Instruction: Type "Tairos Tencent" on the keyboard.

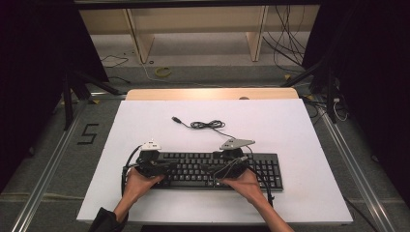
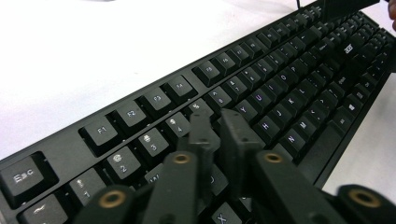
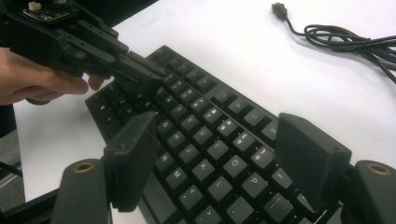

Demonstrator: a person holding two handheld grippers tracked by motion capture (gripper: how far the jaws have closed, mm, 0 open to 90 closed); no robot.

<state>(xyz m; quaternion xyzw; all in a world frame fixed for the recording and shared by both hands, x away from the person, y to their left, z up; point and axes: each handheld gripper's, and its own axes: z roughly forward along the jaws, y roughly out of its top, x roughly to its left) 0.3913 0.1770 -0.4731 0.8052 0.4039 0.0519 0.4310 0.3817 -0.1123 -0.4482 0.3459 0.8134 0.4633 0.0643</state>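
Note:
A black keyboard (image 1: 203, 169) (image 2: 280, 79) (image 3: 205, 135) lies on the white board, near its front. Its cable (image 1: 208, 124) (image 3: 345, 37) is coiled loosely behind it and ends in a free USB plug (image 1: 176, 119) (image 3: 279, 8). My left gripper (image 1: 163, 167) (image 2: 218, 115) hangs low over the keyboard's left end, its jaws shut with nothing between them and their tips just above the number and letter rows. In the right gripper view the left gripper (image 3: 149, 77) reaches in from the upper left, with a hand behind it. My right gripper (image 1: 220, 169) (image 3: 217, 126) stands open over the right-hand letter keys, holding nothing.
The white board (image 1: 290, 193) covers a wooden table (image 1: 212, 93). Bare board lies behind and to both sides of the keyboard. Beyond the table stand a wooden shelf frame (image 1: 140, 38) and loose floor cables (image 1: 285, 43). Dark stands flank both sides.

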